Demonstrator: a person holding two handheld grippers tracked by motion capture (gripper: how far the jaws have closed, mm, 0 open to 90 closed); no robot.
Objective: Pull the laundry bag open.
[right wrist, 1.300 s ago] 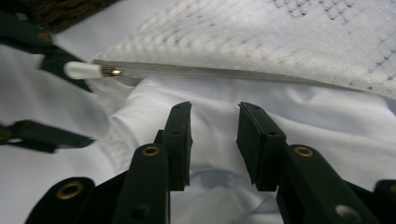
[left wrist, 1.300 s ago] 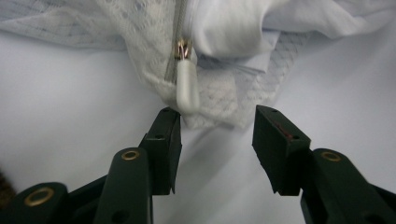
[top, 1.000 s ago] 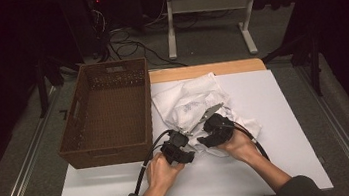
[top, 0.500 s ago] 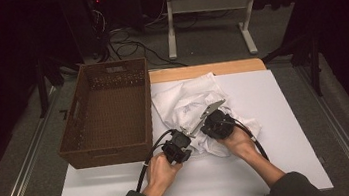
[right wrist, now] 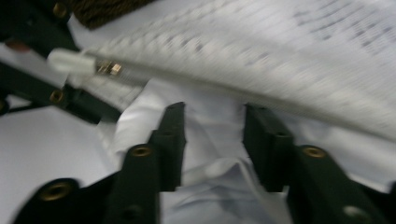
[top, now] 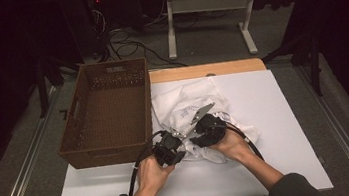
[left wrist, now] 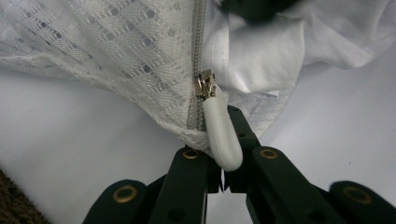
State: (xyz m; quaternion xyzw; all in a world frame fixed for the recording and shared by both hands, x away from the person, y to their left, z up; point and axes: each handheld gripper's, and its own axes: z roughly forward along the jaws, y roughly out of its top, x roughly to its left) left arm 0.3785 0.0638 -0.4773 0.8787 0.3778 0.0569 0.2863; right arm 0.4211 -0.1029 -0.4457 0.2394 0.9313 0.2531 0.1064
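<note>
Laundry bag [left wrist: 121, 56] is white, open diamond-mesh weave, grey zipper tape [left wrist: 198, 42] down it — slider [left wrist: 205, 85] brass-toned metal, pull tab [left wrist: 222, 135] glossy white. Cloth [left wrist: 261, 51] inside is plain white, and faint grey print shows on the bag in the high view. Both grippers [top: 172, 147] [top: 205, 130] black with brass rivets; basket [top: 106, 114] dark brown woven, worktop [top: 275, 116] white with a tan wood strip at the far edge.

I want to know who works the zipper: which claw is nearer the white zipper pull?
Left. The left claw is shut on the white zipper pull. The right claw stands beside it, jaws apart over the white cloth.
</note>
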